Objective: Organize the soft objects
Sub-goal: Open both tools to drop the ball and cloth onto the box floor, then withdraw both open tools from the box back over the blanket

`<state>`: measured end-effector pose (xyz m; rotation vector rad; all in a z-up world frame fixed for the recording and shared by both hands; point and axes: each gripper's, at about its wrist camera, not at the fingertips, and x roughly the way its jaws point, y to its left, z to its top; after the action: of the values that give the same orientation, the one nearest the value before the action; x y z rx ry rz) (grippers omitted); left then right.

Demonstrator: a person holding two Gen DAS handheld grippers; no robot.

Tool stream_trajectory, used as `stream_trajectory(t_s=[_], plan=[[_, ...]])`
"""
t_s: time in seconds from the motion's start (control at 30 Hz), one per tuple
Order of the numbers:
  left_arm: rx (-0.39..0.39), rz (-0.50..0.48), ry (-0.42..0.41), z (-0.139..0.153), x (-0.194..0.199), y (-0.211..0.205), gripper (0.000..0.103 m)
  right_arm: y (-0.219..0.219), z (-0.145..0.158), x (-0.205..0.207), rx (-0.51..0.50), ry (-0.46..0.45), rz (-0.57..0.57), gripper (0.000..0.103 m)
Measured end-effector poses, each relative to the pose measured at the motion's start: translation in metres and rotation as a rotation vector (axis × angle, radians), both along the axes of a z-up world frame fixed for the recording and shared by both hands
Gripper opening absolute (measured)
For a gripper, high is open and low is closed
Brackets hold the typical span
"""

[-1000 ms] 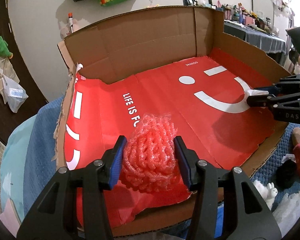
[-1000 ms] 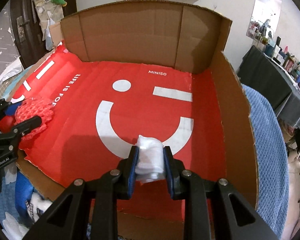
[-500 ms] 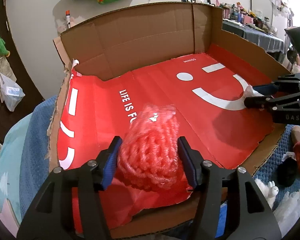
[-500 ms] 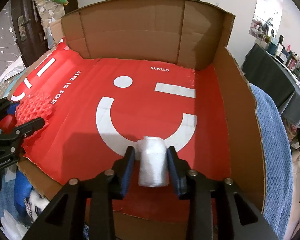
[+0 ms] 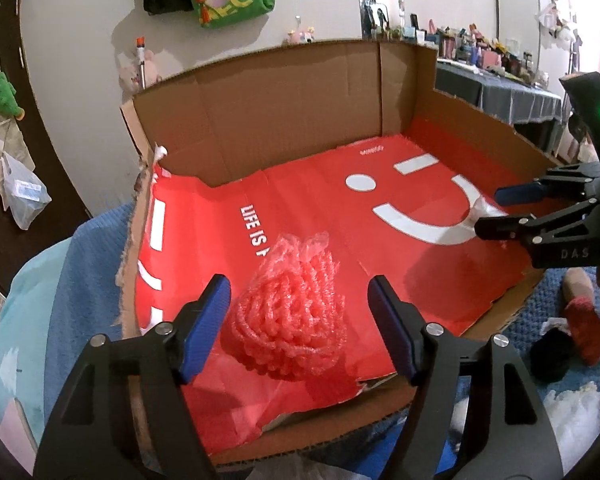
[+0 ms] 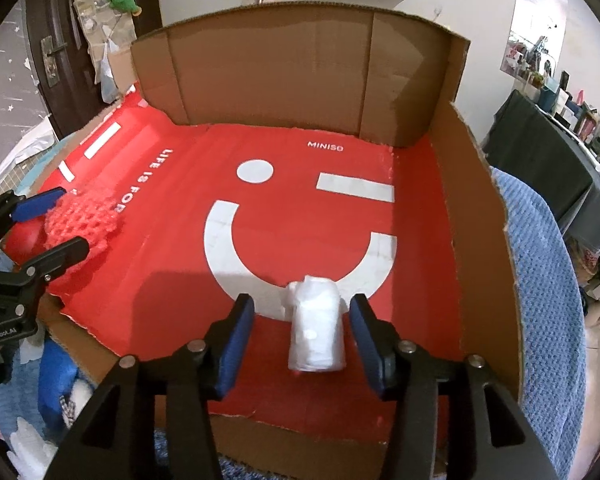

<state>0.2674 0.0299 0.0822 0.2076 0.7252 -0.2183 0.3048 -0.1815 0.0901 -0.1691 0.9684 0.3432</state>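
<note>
A pink foam net bundle [image 5: 292,316] lies on the red paper lining [image 5: 300,208] of the cardboard box [image 5: 268,120], near its front left. My left gripper [image 5: 298,300] straddles the bundle; its jaws are opening and the pads stand clear of it on both sides. In the right wrist view a white wrapped roll [image 6: 316,328] rests on the red lining [image 6: 300,220] at the front right. My right gripper [image 6: 302,320] is around the roll, its jaws opening, with gaps on both sides. Each gripper shows at the edge of the other's view: left gripper [image 6: 52,224], right gripper [image 5: 500,208].
The box has tall cardboard walls at the back [image 6: 292,72] and right [image 6: 472,216]; its front edge is low and torn. It sits on a blue blanket [image 6: 544,300]. Soft toys and white stuffing [image 5: 576,336] lie beside the front right of the box.
Both grippers have spread their jaws and let go. The pink foam net and the white roll, squeezed a second ago, now lie free on the red lining.
</note>
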Motion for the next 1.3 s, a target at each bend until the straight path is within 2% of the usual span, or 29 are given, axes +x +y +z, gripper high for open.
stream_trajectory(t_s=[0.23, 0.37, 0.43, 0.6, 0.7, 1.03, 1.2, 1.3], plan=[[-0.029, 0.015, -0.070, 0.025, -0.021, 0.003, 0.075, 0.001, 0.022, -0.014, 0.022, -0.048, 0.002, 0.065], [-0.041, 0.026, -0.108, 0.038, -0.037, 0.004, 0.076, 0.001, 0.040, -0.028, 0.031, -0.094, 0.006, 0.069], [-0.040, 0.033, -0.132, 0.043, -0.046, 0.003, 0.081, 0.000, 0.048, -0.035, 0.040, -0.117, 0.006, 0.070], [-0.051, 0.062, -0.194, 0.058, -0.073, 0.005, 0.082, -0.006, 0.073, -0.058, 0.060, -0.194, 0.004, 0.078], [-0.071, 0.089, -0.231, 0.068, -0.092, 0.009, 0.091, -0.011, 0.090, -0.074, 0.067, -0.242, -0.006, 0.083], [-0.109, 0.156, -0.370, 0.088, -0.168, 0.013, 0.097, -0.023, 0.129, -0.153, 0.093, -0.446, -0.027, 0.102], [-0.148, 0.177, -0.416, 0.090, -0.200, 0.011, 0.101, -0.024, 0.139, -0.199, 0.065, -0.573, -0.049, 0.103], [-0.166, 0.186, -0.439, 0.085, -0.218, 0.009, 0.101, -0.024, 0.139, -0.221, 0.064, -0.615, -0.060, 0.103]])
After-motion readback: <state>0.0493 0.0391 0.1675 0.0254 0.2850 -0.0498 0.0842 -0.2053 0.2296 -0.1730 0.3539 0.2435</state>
